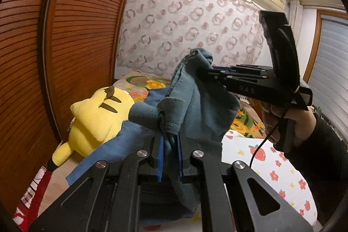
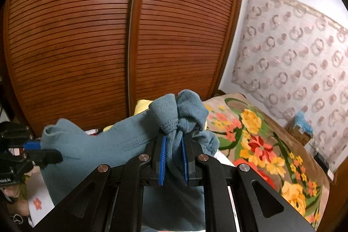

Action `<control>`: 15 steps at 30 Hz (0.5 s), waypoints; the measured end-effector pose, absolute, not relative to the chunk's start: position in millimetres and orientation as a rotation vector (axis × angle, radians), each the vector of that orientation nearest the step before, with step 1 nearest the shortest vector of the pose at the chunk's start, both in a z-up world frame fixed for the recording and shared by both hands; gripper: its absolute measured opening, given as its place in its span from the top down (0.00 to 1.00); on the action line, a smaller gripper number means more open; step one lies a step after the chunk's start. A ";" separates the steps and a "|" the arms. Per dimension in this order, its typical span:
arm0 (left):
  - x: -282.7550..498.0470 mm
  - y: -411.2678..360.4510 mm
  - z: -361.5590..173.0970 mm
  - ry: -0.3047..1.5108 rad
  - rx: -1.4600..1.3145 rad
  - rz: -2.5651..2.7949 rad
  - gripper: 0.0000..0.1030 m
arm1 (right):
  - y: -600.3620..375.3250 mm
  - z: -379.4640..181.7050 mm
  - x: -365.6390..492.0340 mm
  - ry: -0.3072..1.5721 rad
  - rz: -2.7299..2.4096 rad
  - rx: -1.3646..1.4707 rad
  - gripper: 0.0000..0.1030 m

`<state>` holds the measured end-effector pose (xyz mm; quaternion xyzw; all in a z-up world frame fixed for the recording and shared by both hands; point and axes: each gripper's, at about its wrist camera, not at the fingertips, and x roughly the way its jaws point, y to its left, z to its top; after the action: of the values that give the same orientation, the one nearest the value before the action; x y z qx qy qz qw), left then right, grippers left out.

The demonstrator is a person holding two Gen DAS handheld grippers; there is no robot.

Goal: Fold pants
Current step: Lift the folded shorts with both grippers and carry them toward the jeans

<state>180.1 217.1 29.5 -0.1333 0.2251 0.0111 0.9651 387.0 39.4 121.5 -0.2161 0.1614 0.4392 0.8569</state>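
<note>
1. Left gripper [image 1: 170, 142]: jaws narrow, pinching a bunched edge of the blue-grey pants [image 1: 202, 101].
2. Right gripper [image 2: 174, 145]: jaws narrow, clamped on another bunch of the same pants, lifted above the floral bed cover [image 2: 261, 134].
3. Handling advice: keep both pinches level, draw the cloth taut, lower evenly, clear of the yellow plush toy [image 1: 97, 114].
</note>
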 end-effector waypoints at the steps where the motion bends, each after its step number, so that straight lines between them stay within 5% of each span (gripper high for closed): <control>1: 180.1 217.7 30.6 0.454 -0.270 0.021 0.89 | 40.3 124.0 389.6 0.331 0.931 -0.449 0.88; 15: 135.5 229.5 121.5 0.283 -0.214 0.084 0.90 | 38.3 205.8 362.8 0.185 1.040 -0.359 0.89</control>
<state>135.5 229.5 121.5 -0.1065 0.1409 0.0417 0.9834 362.8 38.3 205.8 -0.1703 0.0879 0.4935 0.8484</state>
